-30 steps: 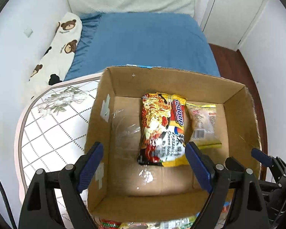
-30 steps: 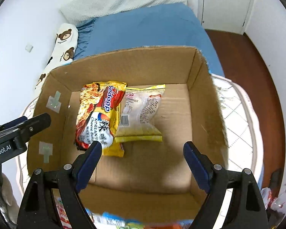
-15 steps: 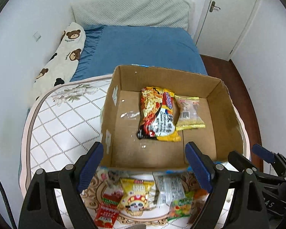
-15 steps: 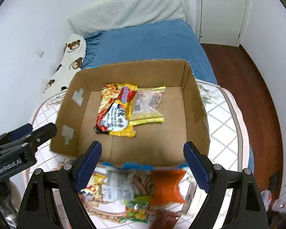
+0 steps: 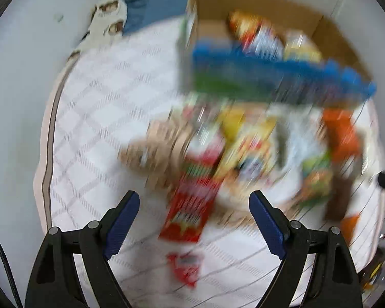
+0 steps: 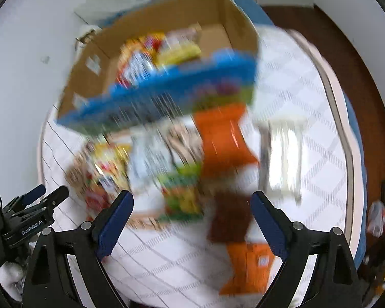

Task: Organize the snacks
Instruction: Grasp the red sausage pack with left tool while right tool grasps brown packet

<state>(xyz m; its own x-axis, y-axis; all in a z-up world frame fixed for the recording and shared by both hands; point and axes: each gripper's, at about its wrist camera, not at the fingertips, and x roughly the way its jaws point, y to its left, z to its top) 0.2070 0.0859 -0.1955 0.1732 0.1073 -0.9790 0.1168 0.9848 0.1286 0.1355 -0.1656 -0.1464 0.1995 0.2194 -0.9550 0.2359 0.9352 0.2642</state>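
Note:
Both views are motion-blurred. A cardboard box with a blue and green front stands at the far side of the table and holds a noodle packet and a yellow-edged packet. Several snack packets lie in front of it: a red packet, a yellow one, an orange one. My left gripper is open and empty above the red packet. My right gripper is open and empty above a green packet, a brown one and an orange one. The box also shows in the right wrist view.
The table has a white quilted cloth with a pink rim. A blue bed and a bear-print pillow lie behind. A clear packet lies right of the pile. The left gripper shows at the right view's left edge. Wooden floor is at the right.
Both grippers have pulled back and lowered from over the box to over the snack pile in front of it. Both stayed open and empty. The box's contents are unchanged.

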